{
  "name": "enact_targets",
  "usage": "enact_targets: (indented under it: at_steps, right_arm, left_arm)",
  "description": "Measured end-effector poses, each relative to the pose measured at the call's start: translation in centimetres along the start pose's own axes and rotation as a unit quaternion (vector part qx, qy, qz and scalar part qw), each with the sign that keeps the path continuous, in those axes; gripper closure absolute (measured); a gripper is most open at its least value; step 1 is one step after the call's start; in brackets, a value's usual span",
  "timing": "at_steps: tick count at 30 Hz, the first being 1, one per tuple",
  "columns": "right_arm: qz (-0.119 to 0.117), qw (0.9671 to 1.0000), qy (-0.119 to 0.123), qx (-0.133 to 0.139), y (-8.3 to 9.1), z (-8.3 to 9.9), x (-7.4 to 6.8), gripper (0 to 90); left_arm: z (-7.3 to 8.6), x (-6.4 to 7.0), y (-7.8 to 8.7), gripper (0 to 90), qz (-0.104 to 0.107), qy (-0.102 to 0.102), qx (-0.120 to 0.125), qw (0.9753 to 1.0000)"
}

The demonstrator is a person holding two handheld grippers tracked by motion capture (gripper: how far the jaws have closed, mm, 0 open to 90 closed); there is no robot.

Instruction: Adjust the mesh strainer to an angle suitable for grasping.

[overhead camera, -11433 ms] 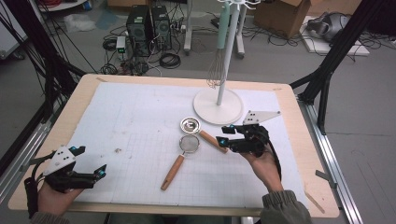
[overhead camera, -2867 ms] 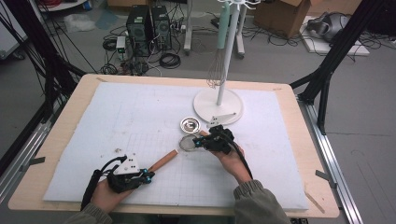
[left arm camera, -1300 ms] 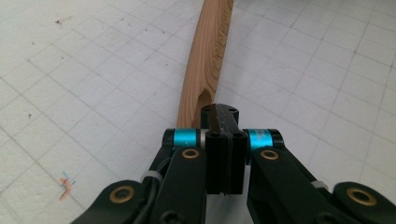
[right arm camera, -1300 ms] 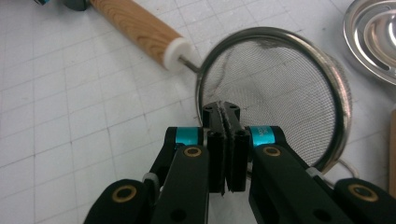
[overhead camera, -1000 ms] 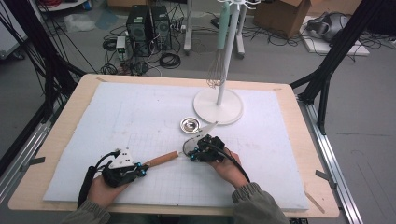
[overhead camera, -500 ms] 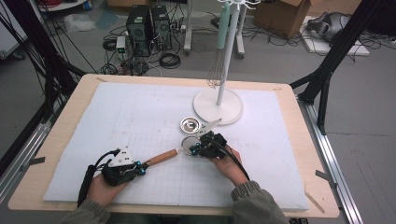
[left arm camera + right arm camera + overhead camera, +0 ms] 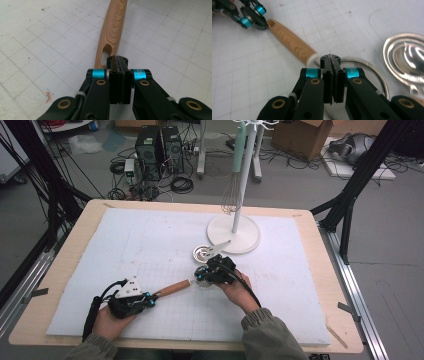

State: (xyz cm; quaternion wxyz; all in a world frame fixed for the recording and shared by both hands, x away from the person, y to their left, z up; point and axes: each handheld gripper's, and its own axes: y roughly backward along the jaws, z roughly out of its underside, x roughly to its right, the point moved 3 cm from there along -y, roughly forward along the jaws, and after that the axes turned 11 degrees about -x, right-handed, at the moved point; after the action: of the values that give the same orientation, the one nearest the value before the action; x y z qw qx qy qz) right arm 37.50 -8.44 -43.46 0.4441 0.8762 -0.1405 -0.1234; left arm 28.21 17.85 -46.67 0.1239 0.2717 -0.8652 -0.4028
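Note:
A small strainer lies flat on the white mat, its wooden handle (image 7: 172,287) (image 7: 112,27) (image 7: 292,45) pointing left and its wire ring (image 7: 367,66) to the right. My left gripper (image 7: 150,301) (image 7: 119,60) (image 7: 262,25) is shut, with its tips against the handle's holed end and nothing visible between the jaws. Where the handle's white collar meets the ring sits my right gripper (image 7: 200,276) (image 7: 331,58), also shut. Its jaws hide that joint, so I cannot tell whether they pinch the wire.
A shiny round metal utensil bowl (image 7: 202,252) (image 7: 407,57) lies just beyond the ring. Behind it rises a white rack on a round base (image 7: 240,232), with a whisk (image 7: 231,200) hanging from it. Bare gridded mat (image 7: 125,245) stretches to the left and far side.
Both hands came in from the table's sides to the strainer, whose handle swung toward the left. Over the last second nothing visibly moved.

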Motion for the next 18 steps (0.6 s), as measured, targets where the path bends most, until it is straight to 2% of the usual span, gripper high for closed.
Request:
enact_targets:
  at_steps: [9,14,18]
  right_arm:
    - [-0.004,0.9996,0.023,-0.014,-2.1,-2.7,-0.2,89.3]
    - [0.001,0.9987,0.035,-0.036,-3.2,-2.8,-0.2,89.4]
    - [-0.003,0.9979,0.039,-0.051,-3.1,-2.7,-0.5,89.3]
  left_arm:
    - [0.0,0.0,0.0,88.4,0.001,0.0,0.001,1.0]
    - [0.0,-0.1,0.0,88.5,0.001,0.001,-0.001,1.0]
    - [-0.1,-0.1,-0.1,88.5,0.0,0.001,0.0,1.0]
